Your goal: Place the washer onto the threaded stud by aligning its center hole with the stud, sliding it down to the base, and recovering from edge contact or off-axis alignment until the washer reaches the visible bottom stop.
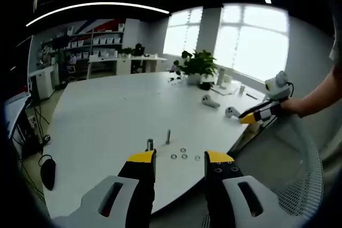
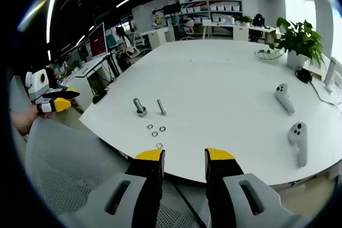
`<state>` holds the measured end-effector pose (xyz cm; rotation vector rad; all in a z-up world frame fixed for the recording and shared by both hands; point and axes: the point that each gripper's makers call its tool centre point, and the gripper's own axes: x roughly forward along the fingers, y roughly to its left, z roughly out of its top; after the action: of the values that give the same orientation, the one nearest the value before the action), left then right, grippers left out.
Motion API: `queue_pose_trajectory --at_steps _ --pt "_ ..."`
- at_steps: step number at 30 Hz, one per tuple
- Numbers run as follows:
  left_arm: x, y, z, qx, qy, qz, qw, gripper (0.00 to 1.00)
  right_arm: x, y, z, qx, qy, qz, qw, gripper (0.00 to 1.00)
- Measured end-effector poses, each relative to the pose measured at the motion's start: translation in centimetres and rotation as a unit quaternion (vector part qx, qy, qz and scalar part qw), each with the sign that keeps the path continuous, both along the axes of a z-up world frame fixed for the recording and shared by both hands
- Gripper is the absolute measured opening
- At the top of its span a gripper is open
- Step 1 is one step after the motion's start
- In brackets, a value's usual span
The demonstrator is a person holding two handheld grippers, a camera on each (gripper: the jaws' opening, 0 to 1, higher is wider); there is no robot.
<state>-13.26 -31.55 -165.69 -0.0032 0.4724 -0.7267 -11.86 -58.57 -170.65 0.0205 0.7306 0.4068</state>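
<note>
- Left tool (image 1: 180, 158) has jaws apart, holding nothing; right tool (image 2: 184, 156) the same.
- Washers (image 2: 155, 130) lie flat on the white surface (image 2: 224, 78), at 11 o'clock from the right tool, just beside the threaded stud (image 2: 161, 107).
- They look tiny, thin, stiff and slippery, so I'd pinch one by its edge.

4 washers (image 2: 155, 133), 2 studs (image 2: 160, 107), 2 VR ctrlrs (image 2: 298, 134), 1 plant (image 2: 297, 40).

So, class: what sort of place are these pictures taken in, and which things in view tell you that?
Most likely an open-plan office or lab. A large white table fills the middle, shelving with boxes lines the back wall beside desks, and a potted plant stands by the big windows.
</note>
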Motion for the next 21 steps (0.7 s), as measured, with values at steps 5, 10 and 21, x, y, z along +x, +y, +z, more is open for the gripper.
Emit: queue_pose_trajectory --at_steps 5,10,21 --pt "0.0 0.0 0.2 -0.007 -0.003 -0.002 1.0000 0.31 0.0 0.0 0.0 -0.001 0.000 0.000 1.0000 0.32" --pt "0.2 0.2 0.6 -0.021 -0.010 0.008 0.9997 0.30 0.0 0.0 0.0 0.011 0.001 -0.005 0.9999 0.32" --pt "0.0 -0.3 0.7 -0.030 -0.004 -0.007 0.9995 0.29 -0.1 0.1 -0.4 0.012 0.010 -0.005 0.9999 0.32"
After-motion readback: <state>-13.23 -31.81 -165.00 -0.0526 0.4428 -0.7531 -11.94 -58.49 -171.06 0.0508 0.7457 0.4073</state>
